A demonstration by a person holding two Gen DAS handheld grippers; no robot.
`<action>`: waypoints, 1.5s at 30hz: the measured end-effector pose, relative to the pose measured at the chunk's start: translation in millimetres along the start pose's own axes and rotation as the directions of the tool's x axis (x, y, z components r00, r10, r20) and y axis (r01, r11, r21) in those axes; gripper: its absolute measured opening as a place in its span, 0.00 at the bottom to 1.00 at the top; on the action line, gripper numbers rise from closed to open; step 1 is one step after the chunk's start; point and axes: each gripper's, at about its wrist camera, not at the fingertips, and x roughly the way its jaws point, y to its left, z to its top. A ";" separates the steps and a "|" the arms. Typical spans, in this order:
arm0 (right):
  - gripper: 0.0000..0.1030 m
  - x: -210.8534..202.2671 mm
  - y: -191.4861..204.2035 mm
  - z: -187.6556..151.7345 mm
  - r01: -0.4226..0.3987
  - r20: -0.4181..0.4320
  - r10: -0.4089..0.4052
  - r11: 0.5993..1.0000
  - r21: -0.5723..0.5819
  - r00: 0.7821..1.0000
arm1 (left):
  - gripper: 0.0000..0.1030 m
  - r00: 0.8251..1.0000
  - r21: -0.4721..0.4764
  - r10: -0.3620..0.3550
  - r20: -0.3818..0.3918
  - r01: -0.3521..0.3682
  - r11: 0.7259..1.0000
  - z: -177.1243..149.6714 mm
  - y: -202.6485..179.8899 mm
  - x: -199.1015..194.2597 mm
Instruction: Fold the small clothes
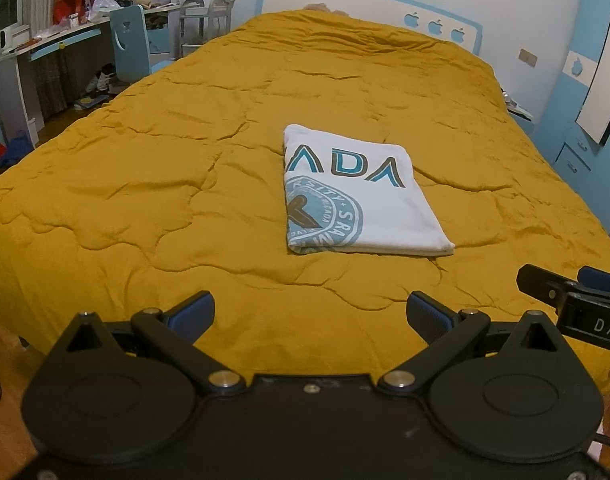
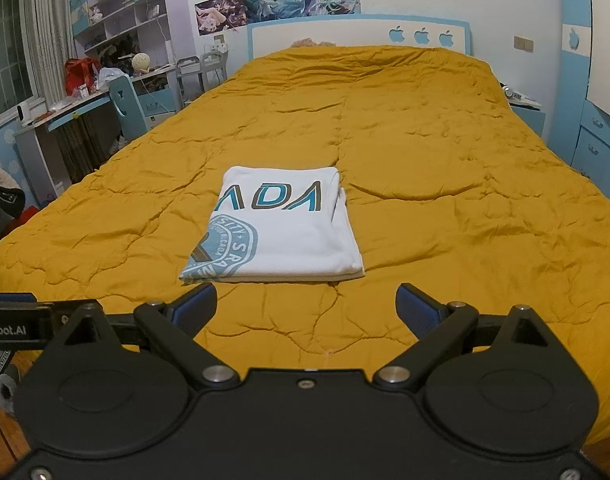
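**Folded white tee on the mustard quilt, both tools spread and empty**

We see the white T-shirt (image 1: 357, 196) folded into a neat rectangle, lying flat near the middle of the bed's mustard-yellow quilt (image 1: 145, 184). Its print faces up: large teal-and-brown letters that read "ADA", with a partial stroke before them cut off by the fold, and below them part of a round teal seal where we can make out "SITY" and "SRA" — the smaller ring of text is too fine to read. The letters read upright toward us. The long axis of the fold runs from the foot of the bed toward the headboard (image 2: 357, 32), slightly skewed, and the layered edges show along its right side in the right wrist view.

Our left tool (image 1: 311, 314) hovers above the near edge of the quilt, its blue-padded fingers wide apart and holding nothing, well short of the shirt. Our right tool (image 2: 307, 306) is likewise spread and empty, just short of the shirt's near edge. Its body carries the letters "DAS"; the left tool's side reads "Robot.AI". Three apple cut-outs (image 2: 423, 36) mark the headboard.
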 end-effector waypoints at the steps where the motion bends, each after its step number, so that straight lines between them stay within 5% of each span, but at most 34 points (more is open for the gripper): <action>1: 0.94 -0.2 0.4 -0.1 0.001 -0.001 -0.001 1.000 0.000 1.000 | 1.00 1.000 -0.001 0.001 0.001 -0.001 1.000 0.1 0.1 -0.5; 45: 0.95 -1.5 0.4 0.9 0.003 -0.007 -0.003 1.000 -0.013 1.000 | 1.00 1.000 0.009 0.031 0.004 -0.031 0.999 -4.1 -2.6 -0.8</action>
